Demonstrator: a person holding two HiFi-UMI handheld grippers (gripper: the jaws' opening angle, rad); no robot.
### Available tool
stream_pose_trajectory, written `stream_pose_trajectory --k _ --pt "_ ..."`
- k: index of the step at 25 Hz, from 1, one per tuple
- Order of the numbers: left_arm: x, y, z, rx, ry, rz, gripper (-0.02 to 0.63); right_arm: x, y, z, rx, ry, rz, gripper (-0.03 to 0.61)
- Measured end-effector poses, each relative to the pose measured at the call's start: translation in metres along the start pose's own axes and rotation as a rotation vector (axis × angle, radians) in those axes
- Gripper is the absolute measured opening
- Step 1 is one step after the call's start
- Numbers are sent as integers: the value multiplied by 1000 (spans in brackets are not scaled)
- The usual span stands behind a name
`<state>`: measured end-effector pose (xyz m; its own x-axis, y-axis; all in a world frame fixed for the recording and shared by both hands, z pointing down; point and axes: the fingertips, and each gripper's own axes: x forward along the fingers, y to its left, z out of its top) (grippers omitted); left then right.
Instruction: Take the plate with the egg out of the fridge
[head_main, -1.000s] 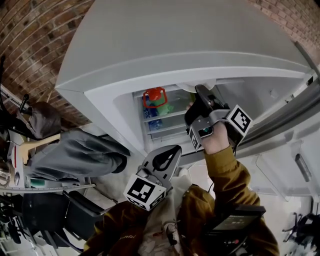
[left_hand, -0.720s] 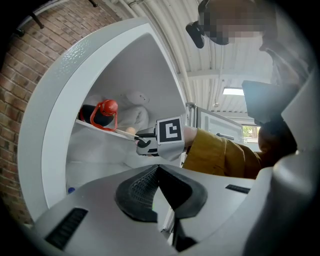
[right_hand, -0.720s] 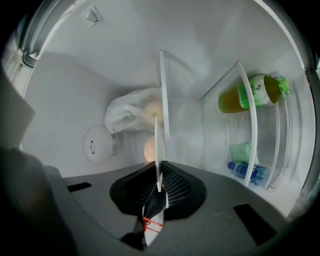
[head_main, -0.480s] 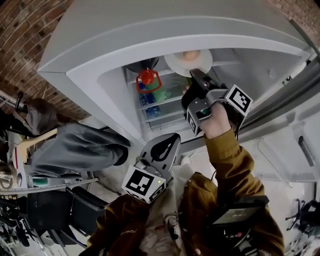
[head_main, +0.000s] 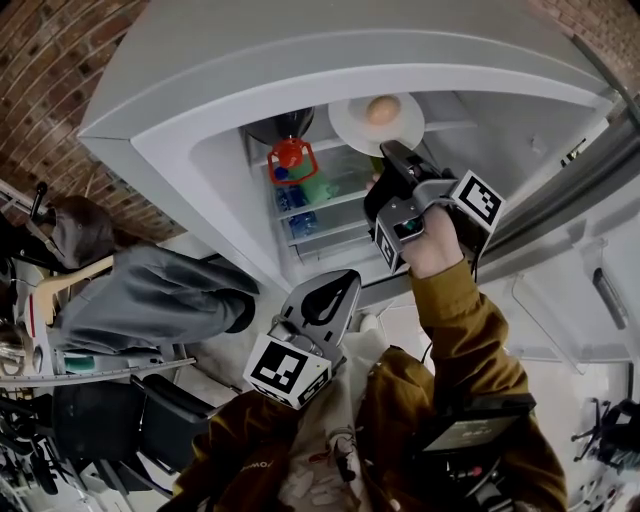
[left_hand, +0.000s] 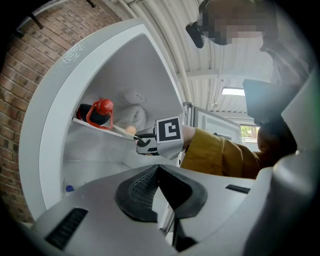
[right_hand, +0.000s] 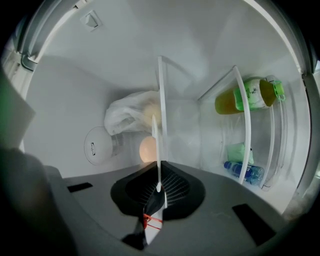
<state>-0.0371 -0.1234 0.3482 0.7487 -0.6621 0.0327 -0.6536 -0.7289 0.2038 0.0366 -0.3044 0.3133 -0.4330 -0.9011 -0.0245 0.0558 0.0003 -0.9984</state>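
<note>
The white fridge (head_main: 300, 70) stands with its door already open, and the reach into it is made. The right gripper (head_main: 392, 158) is inside the top compartment at the near edge of the round white plate (head_main: 350, 125), which carries the pale brown egg (head_main: 381, 109). In the right gripper view the plate's rim runs edge-on straight down between the two ribbed pads. The jaws have just been closing and stand nearly together, with the thin rim pinched between them. The egg sits on the plate just beyond the pads, so the grasp looks made.

The plate is inside the fridge, at the upper shelf (left_hand: 78, 121), beside a dark bottle with a red cap (head_main: 291, 158). From these angles it is hard to tell whether the plate has left the shelf, though in the left gripper view it seems to lie along it. The left gripper (head_main: 335, 290) hangs low in front of the person's chest, well apart from the fridge, its jaws together with nothing between them.

What is left, as I judge it, is the main part. The plate has to be lifted slightly, drawn out level through the opening without rolling the egg off, and brought clear of the fridge. A pinch on one edge of a thin plate leaves the far side unsupported, so the free gripper may be needed underneath.
</note>
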Motion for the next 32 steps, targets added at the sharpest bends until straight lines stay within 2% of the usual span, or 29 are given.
stream_pose_trajectory --k 17,32 --pt "1 -14 -5 4 11 -27 8 -19 7 4 -11 10 29 23" --pt "1 -21 -8 -6 18 -56 8 -46 3 -5 -73 51 17 23"
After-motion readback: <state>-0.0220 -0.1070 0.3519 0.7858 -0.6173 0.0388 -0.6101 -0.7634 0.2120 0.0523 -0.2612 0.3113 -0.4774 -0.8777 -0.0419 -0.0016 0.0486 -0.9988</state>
